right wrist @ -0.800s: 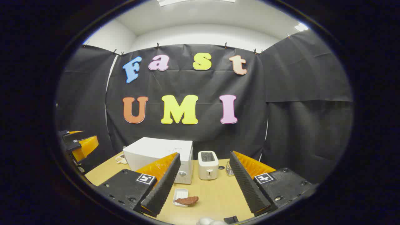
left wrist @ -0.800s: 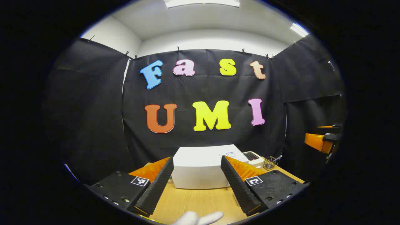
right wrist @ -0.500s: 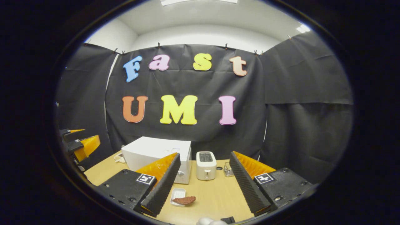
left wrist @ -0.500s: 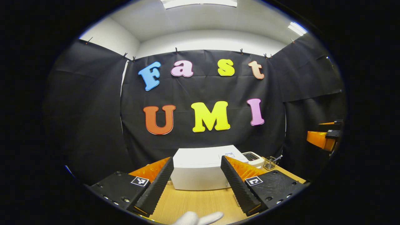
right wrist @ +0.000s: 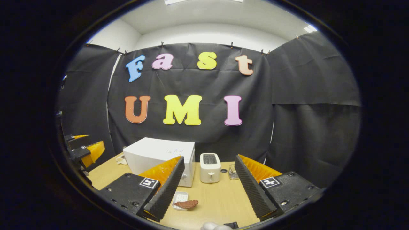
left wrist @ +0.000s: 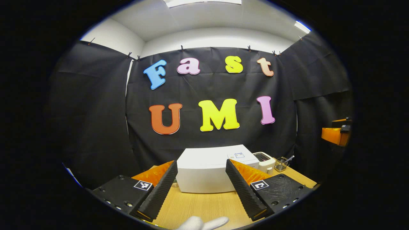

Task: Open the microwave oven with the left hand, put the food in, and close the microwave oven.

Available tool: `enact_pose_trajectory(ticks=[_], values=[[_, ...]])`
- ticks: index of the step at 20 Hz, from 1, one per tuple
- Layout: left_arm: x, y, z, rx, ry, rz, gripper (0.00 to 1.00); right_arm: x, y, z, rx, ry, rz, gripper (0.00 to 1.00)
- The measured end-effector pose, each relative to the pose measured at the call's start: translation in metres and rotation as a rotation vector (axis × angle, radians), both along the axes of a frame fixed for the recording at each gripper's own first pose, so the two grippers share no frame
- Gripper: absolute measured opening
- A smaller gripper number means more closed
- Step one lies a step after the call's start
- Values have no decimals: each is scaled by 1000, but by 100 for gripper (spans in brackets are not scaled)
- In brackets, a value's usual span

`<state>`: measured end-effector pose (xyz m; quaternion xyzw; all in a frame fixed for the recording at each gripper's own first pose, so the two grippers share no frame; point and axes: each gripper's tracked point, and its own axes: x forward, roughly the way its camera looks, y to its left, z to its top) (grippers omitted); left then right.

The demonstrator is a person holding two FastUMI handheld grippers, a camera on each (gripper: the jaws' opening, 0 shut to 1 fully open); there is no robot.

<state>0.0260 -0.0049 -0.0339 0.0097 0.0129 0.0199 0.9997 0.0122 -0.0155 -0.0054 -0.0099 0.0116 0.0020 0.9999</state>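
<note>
A white microwave (left wrist: 204,174) stands at the back of the wooden table (left wrist: 198,207), door closed as far as I can tell; in the right gripper view the microwave (right wrist: 153,155) is left of centre. A brown piece of food (right wrist: 186,203) lies on a small white tray (right wrist: 179,196) in front of it. My left gripper (left wrist: 201,169) is open, well short of the microwave, nothing between its fingers. My right gripper (right wrist: 209,166) is open too, above the table (right wrist: 217,201) and back from the food. The left gripper (right wrist: 84,150) shows at the left edge, the right gripper (left wrist: 335,134) at the far right.
A white toaster (right wrist: 210,167) stands right of the microwave, with a small wire basket (right wrist: 234,172) beyond it. In the left gripper view the toaster (left wrist: 263,159) and basket (left wrist: 281,164) sit right of the microwave. A white-gloved hand (left wrist: 203,222) shows at the bottom.
Both views have shifted slightly: the left gripper turned a little left, the right gripper rose in its view. Both grippers stay open and the microwave and food have not moved.
</note>
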Motion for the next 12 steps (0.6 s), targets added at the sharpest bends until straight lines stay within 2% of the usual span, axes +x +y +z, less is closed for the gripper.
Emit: enact_pose_trajectory(ticks=[3,4,5,6,7,8,12], values=[[13,-17,-21,-28,8,-19,96,5,-8,1,3,4,-2,100],[19,-23,-29,-30,9,-27,96,7,-13,3,4,5,-4,91],[25,-35,-38,-35,8,-49,96,9,-18,5,9,6,-7,100],[32,-45,-46,-36,-1,-64,100,11,-22,9,26,2,-8,100],[40,-54,-59,-26,9,-74,96,14,-27,14,47,-2,-10,100],[49,-65,-70,-12,18,-87,96,17,-33,18,60,-1,-13,100],[90,-108,-123,-16,76,-127,96,31,-55,26,20,14,-52,100]])
